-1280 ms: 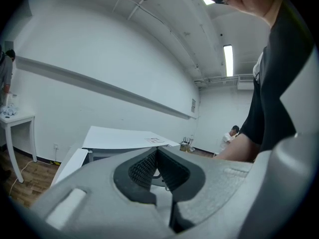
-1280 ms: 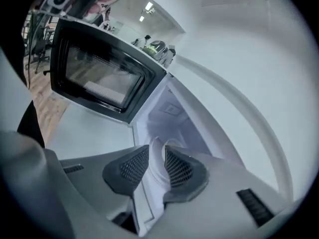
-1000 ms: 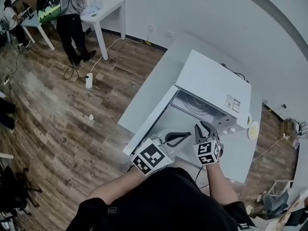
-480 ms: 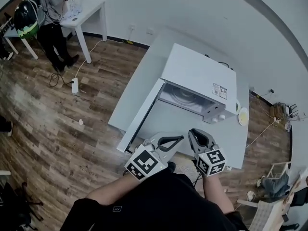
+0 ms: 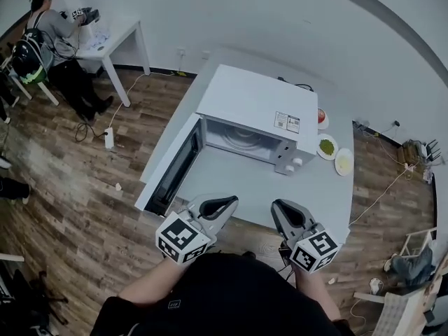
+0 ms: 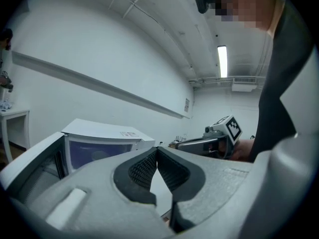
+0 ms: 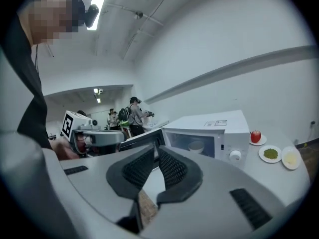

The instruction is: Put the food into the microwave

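While the left gripper (image 6: pixel 157 151) has its jaws together with nothing in them, the right gripper (image 7: pixel 156 149) is closing its jaws on empty air, with only a narrow slit between the pads. Both hang in front of the microwave (image 5: pixel 260 107), near the front edge of the table (image 5: pixel 280 191) and well short of the opening. The door (image 5: pixel 170 168) stands swung wide to the microwave's left, so the inside is open to reach. A pale round shape shows in there in the right gripper view, and I cannot tell whether it is a bowl or part of the turntable.

The food is outside, on the table just to the right of the microwave. A red fruit (image 7: pixel 255 136) sits on a small plate nearest the wall, with a plate of green food (image 7: pixel 270 154) in front of it and a plate with something pale (image 7: pixel 290 158) beside that. Neither gripper touches any of it.

As I judge it, the door is dealt with and fetching the food has not yet begun. The next move calls for the right gripper, the nearer one, to travel to the right of the microwave and spread its jaws. It must then take one plate by the rim and carry it level round the front corner into the opening, without tipping it.
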{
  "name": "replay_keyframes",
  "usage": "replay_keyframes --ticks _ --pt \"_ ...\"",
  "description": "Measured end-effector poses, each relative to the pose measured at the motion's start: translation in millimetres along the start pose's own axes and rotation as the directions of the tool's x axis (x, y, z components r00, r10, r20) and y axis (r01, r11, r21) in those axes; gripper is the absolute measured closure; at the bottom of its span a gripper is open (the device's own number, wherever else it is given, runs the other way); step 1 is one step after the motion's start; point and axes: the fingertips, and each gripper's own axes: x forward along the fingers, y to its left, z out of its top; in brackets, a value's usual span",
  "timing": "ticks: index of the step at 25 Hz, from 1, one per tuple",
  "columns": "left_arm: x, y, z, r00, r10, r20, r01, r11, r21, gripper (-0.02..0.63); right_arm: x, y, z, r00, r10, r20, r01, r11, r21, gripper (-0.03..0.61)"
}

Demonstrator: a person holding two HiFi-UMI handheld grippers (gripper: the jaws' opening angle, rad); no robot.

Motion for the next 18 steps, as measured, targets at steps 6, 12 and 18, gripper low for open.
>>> replay_keyframes --ticks 6,12,18 --pt "52 -67 12 1.000 0.010 0.008 -0.010 1.000 -0.007 0.606 -71 -20 2 0.992 0.104 0.075 -0.108 0.993 0.051 0.537" --pt "83 -124 27 0.999 -0.043 0.020 0.043 0.999 0.000 0.606 -111 -22 18 0.974 0.175 0.144 -0.185 0.981 0.057 0.546" --pt "90 -133 41 0.996 -0.086 0.012 0.085 0.995 0.045 0.606 -130 -37 38 0.967 0.100 0.233 -0.117 0.991 0.063 0.563"
